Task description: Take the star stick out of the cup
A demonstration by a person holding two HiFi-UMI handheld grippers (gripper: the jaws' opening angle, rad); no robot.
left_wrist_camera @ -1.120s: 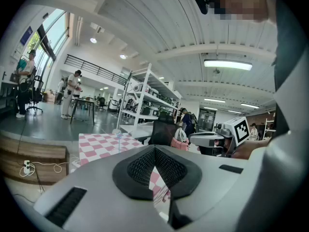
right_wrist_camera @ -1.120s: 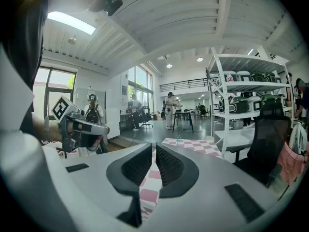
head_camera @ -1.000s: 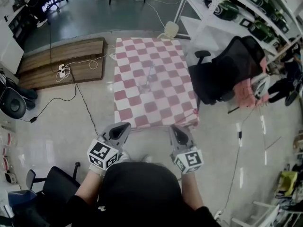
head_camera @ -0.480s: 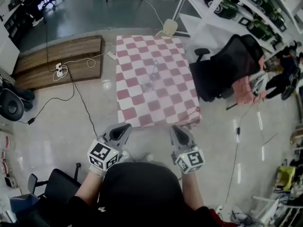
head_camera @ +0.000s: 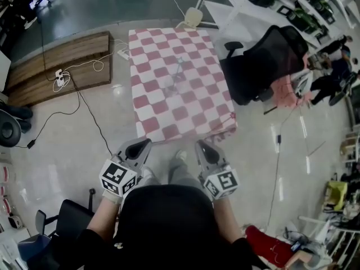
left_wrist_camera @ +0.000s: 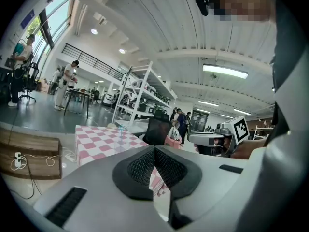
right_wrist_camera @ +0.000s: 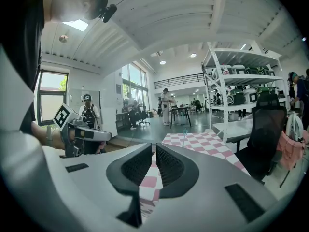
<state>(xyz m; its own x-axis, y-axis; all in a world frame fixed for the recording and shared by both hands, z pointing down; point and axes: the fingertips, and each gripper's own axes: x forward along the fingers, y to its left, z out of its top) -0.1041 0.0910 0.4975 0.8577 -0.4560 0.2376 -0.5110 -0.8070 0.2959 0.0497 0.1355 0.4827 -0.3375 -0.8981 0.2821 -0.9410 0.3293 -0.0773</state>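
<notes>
Closer to the desk [head_camera: 152, 55] now, the person holds the left gripper [head_camera: 140, 147] and right gripper [head_camera: 201, 148] short of its near edge, both clenched on nothing. Mid-desk, the star stick [head_camera: 179, 67] stands in its clear cup [head_camera: 176, 88]; a hurried grab could topple that cup.

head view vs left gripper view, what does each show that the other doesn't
Only the head view: a red item on the floor and the marker cube on the left hand-held gripper. Only the left gripper view: ceiling lights and people standing by a desk. Both: the checkered table, the black chair, the wooden boards and the right hand-held gripper.
</notes>
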